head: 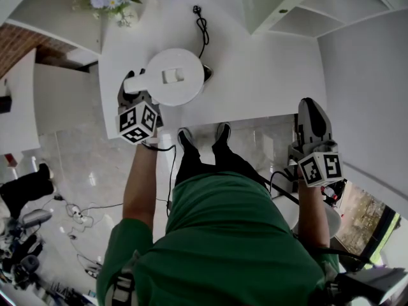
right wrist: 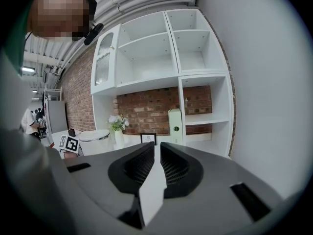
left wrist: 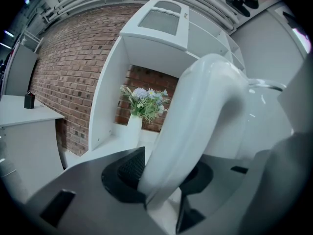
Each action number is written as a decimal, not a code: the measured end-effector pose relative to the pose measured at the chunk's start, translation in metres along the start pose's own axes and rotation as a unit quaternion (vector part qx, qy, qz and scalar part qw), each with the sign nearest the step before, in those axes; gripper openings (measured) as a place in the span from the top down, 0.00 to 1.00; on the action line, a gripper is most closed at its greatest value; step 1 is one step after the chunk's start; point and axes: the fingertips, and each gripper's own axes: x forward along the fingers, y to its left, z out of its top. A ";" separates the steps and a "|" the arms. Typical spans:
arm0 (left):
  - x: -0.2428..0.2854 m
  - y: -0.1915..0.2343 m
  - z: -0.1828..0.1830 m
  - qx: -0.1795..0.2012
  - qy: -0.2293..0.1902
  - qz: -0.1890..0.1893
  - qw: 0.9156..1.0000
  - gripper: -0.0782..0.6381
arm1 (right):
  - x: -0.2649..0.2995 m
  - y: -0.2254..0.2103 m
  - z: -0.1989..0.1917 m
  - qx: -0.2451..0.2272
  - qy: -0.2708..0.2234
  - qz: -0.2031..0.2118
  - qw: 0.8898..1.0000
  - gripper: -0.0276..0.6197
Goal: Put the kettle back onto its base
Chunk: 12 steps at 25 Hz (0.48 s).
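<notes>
Left gripper [left wrist: 161,176] pinches the white kettle's handle [left wrist: 195,126], a dark ribbed pad on each side. From the head view, the kettle [head: 173,76] stands on the white table [head: 255,75] near its left edge. Only a dark sliver of the base [head: 208,73] peeks out beneath its right side (whether the kettle is fully seated cannot be told). A black cord [head: 203,27] runs from there toward the back wall. Right gripper [right wrist: 155,156] is held over the table's front right edge, well apart from the kettle, its jaws almost together with a narrow slit and nothing in it.
</notes>
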 end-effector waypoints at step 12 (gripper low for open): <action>0.008 0.001 -0.009 0.005 0.008 0.001 1.000 0.67 | 0.007 0.000 -0.005 0.005 0.006 0.002 1.000 0.87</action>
